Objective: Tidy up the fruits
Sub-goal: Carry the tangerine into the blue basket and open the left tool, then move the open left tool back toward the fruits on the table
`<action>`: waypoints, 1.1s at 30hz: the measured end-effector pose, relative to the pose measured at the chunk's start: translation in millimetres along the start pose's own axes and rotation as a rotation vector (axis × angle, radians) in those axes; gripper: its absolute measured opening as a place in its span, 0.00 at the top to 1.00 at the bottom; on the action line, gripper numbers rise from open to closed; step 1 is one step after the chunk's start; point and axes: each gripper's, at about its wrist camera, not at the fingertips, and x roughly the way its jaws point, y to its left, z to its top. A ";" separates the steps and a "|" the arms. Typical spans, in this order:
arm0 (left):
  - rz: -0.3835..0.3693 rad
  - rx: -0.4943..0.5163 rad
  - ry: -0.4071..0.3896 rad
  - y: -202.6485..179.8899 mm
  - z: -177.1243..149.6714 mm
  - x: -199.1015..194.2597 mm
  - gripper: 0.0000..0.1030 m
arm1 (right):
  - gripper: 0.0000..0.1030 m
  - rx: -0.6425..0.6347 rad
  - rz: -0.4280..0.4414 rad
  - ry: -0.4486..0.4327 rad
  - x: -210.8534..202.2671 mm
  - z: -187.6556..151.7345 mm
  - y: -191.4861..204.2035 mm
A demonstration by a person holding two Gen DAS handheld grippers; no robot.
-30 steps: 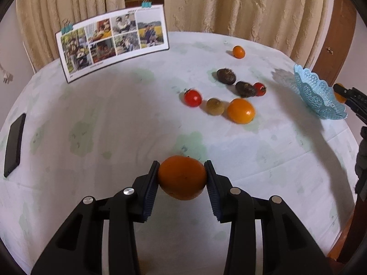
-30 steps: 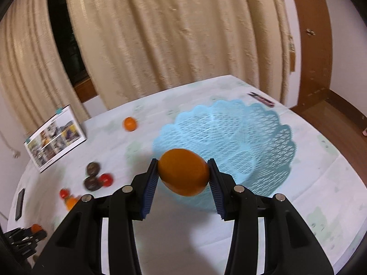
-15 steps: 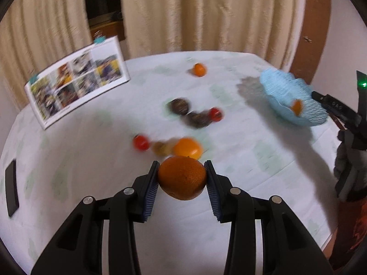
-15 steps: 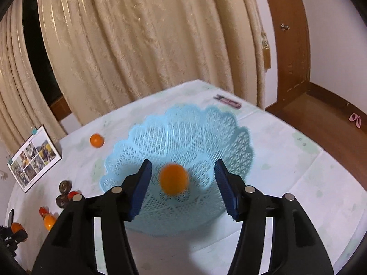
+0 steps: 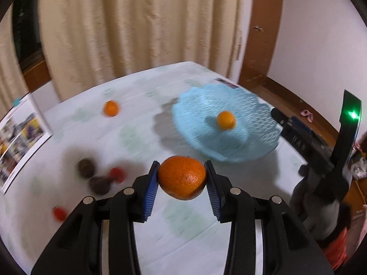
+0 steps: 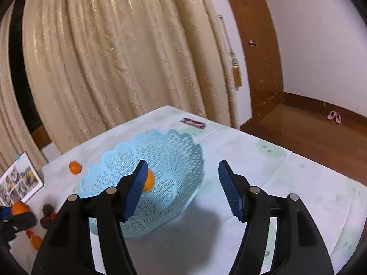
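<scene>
My left gripper (image 5: 182, 180) is shut on an orange (image 5: 182, 177) and holds it above the table, just in front of the light blue lattice basket (image 5: 240, 144). A small orange (image 5: 226, 120) lies inside the basket; it also shows in the right wrist view (image 6: 149, 180), partly hidden by my left finger. My right gripper (image 6: 181, 188) is open and empty, above the basket's (image 6: 174, 151) near right side. It shows at the right edge of the left wrist view (image 5: 305, 135). The left gripper with its orange (image 6: 18, 208) shows at the far left.
Loose fruit lies on the white tablecloth: a small orange (image 5: 111, 108), two dark brown fruits (image 5: 86, 167) (image 5: 99, 185), red tomatoes (image 5: 117, 174) (image 5: 59, 212). A photo sheet (image 5: 20, 135) stands at the left. A pink item (image 6: 193, 122) lies behind the basket. Curtains hang behind.
My right gripper let its orange fall into the basket, opened wide and drew back. My left gripper carried its orange to the right, up to the basket.
</scene>
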 end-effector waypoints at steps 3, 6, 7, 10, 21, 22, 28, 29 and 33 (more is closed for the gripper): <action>-0.030 0.016 0.002 -14.2 10.4 15.9 0.61 | 0.36 0.043 -0.027 -0.010 -0.2 1.5 -9.6; -0.061 0.037 0.013 -29.6 21.0 35.1 0.61 | 0.36 0.087 -0.045 -0.022 -3.3 3.4 -19.2; -0.066 0.041 0.016 -32.7 22.9 38.9 0.61 | 0.36 0.094 -0.049 -0.023 -2.7 3.4 -21.1; -0.078 0.046 0.021 -40.2 29.1 50.2 0.60 | 0.35 0.106 -0.055 -0.026 -3.4 3.6 -23.7; -0.012 0.010 -0.031 -14.8 32.9 23.0 0.21 | 0.28 0.124 -0.057 -0.042 -7.6 4.5 -27.3; -0.003 0.009 -0.034 -11.2 31.6 18.9 0.21 | 0.28 0.126 -0.056 -0.045 -8.4 4.7 -27.3; 0.068 0.003 -0.066 16.3 22.0 -15.4 0.18 | 0.27 0.132 -0.049 -0.060 -12.7 5.1 -28.2; 0.086 -0.002 -0.072 22.6 19.9 -22.7 0.18 | 0.27 0.132 -0.048 -0.060 -12.8 5.3 -28.3; 0.161 -0.039 -0.091 53.5 6.4 -57.5 0.18 | 0.27 0.136 -0.045 -0.061 -12.0 5.2 -28.9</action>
